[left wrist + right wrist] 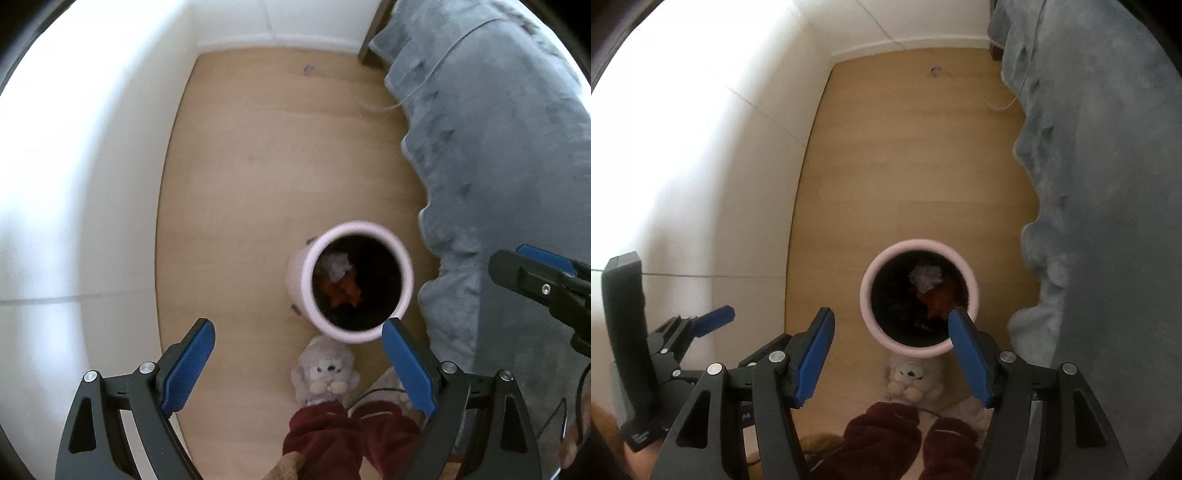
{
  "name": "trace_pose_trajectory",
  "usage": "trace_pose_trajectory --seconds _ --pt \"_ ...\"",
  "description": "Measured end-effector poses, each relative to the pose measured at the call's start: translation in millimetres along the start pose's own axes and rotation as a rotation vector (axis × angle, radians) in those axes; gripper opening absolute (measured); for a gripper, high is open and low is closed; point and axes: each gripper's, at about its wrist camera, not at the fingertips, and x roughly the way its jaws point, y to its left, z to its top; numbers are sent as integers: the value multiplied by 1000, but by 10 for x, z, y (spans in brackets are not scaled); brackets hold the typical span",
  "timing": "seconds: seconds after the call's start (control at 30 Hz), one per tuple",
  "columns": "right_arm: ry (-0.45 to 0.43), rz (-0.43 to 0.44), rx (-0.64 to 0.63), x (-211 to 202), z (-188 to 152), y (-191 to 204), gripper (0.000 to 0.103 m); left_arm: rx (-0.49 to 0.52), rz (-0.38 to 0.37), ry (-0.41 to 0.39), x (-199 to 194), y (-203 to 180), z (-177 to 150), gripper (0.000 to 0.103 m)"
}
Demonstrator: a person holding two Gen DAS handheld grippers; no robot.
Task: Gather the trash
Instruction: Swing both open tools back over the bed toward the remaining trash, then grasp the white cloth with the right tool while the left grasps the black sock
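Right wrist view: right gripper hangs above the pink bin, pointing steeply down. Its blue pads stand moderately apart with nothing between them; only floor and bin rim show through the gap. Right-hand fingertip overlaps the bin's near rim in the picture. Bin contents: a crumpled pale wad and orange scraps, lying on the dark liner. Judgement: a piece has gone in, and this is the release-and-clear step.

Left wrist view: left gripper points straight down, jaws wide, empty. Bin sits ahead of its fingertips, on the wooden floor, near the grey blanket that hangs off the bed. Right gripper's body shows at the right edge, above the blanket.

How to do it well (judgement):
- Keep the jaws apart until they are clear of the rim; a tip catching the rim could tip the light bin.
- Lift straight off, not sideways towards the blanket.
- Next target: a small dark scrap lies far off near the wall; probably trash, too small to identify.
- Grey plush toy lies just beside the bin, near the person's dark red slippers; likely not trash, leave it.
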Motion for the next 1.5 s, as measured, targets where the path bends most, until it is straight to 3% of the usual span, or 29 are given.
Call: trace_pose_trajectory --seconds 0.2,0.43,0.47,0.6,0.83,0.93,1.1,1.3,1.5 --pt "-109 28 104 -875 -32 -178 64 200 -82 -133 -782 -618 305 92" --pt "-287 16 296 -2206 -381 -795 71 478 -281 -214 -1747 -2057 608 92" --pt "-325 10 333 -2414 -498 -918 72 529 -316 -229 -1893 -2340 617 92" --pt "-493 -86 525 -3186 -1203 -1509 92 740 -414 -237 -2235 -3356 516 94" --pt "-629 -346 937 -3914 -2736 -2490 94 1147 -509 -177 -2306 -5085 -182 94" --pt "-618 -424 1102 -3967 -3370 -2969 94 1226 -514 -135 -2186 -5613 -514 94" --pt "-570 -409 1235 -3821 -3884 -3692 94 1267 -499 -39 -1937 -6268 -901 94" --pt "-464 -355 1282 -3391 -4120 -4296 94 1321 -468 20 -1651 -6663 -1227 94" --pt "-349 -241 1316 -2862 -4107 -4678 94 1292 -400 78 -1363 -6758 -1281 94"
